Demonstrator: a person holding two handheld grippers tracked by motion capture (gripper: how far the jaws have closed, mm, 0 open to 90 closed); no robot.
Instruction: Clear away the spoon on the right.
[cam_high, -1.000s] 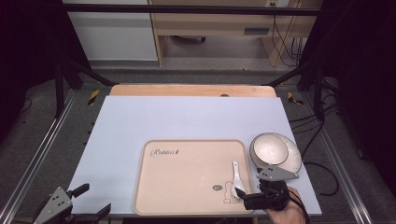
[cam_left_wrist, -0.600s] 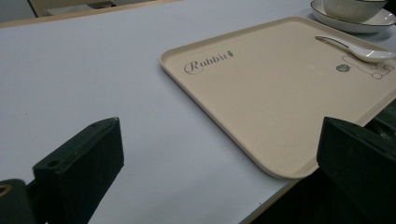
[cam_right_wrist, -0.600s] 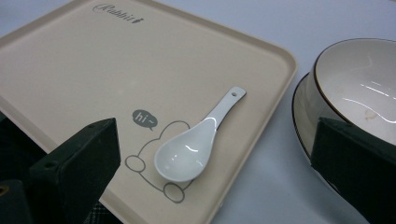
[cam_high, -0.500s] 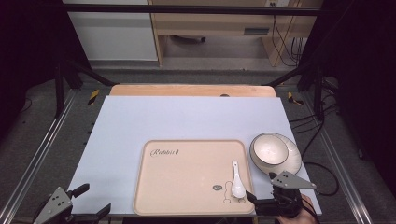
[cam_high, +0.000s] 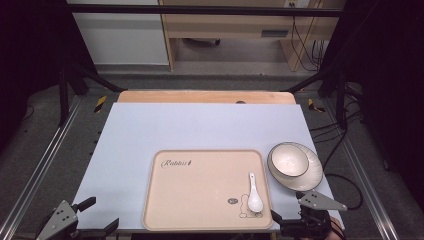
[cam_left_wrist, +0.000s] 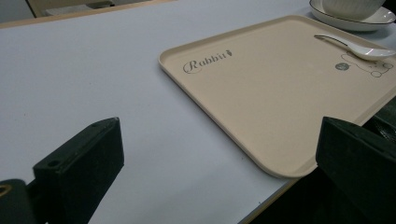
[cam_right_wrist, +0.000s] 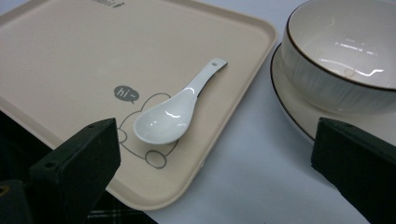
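Note:
A beige tray (cam_high: 200, 190) printed "Rabbit" lies at the table's near middle. A white ceramic spoon (cam_high: 254, 197) rests on its right front corner, over a cartoon print, with its handle pointing away. Just right of the tray a white bowl (cam_high: 288, 160) stands on a dark-rimmed plate (cam_high: 307, 180). My right gripper (cam_high: 300, 218) hovers at the near edge, open, with the spoon (cam_right_wrist: 173, 114) and bowl (cam_right_wrist: 345, 60) ahead between its jaws. My left gripper (cam_high: 100, 216) is open at the near left corner, facing the tray (cam_left_wrist: 261, 93).
A pale blue mat (cam_high: 200, 130) covers the wooden table (cam_high: 205, 96). Metal frame rails run along both sides. Cables (cam_high: 345, 185) trail on the floor to the right. Small yellow clamps (cam_high: 100, 101) sit by the far corners.
My right gripper has drawn back from over the tray to the near edge, uncovering the spoon, which stays lying on the tray. The left gripper has not moved.

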